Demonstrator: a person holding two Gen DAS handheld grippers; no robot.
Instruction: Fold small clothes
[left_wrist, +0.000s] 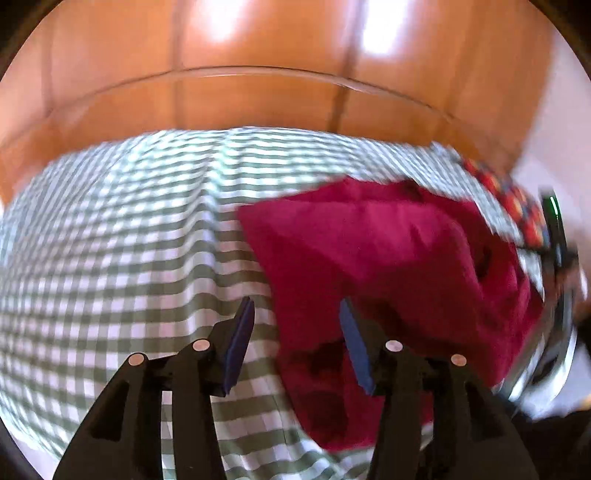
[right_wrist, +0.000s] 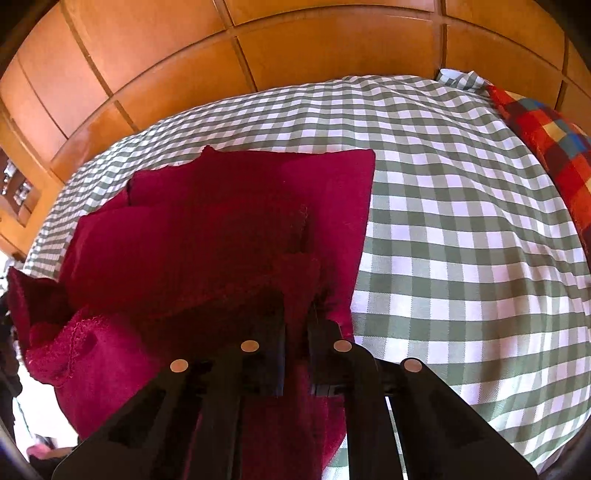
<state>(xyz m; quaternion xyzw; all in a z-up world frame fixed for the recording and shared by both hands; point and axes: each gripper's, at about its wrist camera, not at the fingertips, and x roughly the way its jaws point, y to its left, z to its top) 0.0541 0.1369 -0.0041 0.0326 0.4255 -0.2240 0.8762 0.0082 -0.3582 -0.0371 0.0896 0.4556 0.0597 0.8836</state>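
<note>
Left hand-held gripper (left_wrist: 297, 314): jaws apart, nothing between the blue pads (left_wrist: 240, 347); it hangs above the checked cloth at the garment's left edge.
Right hand-held gripper (right_wrist: 295, 317): jaws nearly together, pinching a fold of the garment's near edge.
Crimson knit garment (right_wrist: 207, 229): partly folded, lying on the cloth with its near part bunched and lifted toward the right gripper.
Green-and-white checked cloth (right_wrist: 461, 221): spread under everything.
Multicoloured checked fabric (right_wrist: 554, 147): at the cloth's far right edge.
Wooden panelling (right_wrist: 295, 37): behind.
</note>
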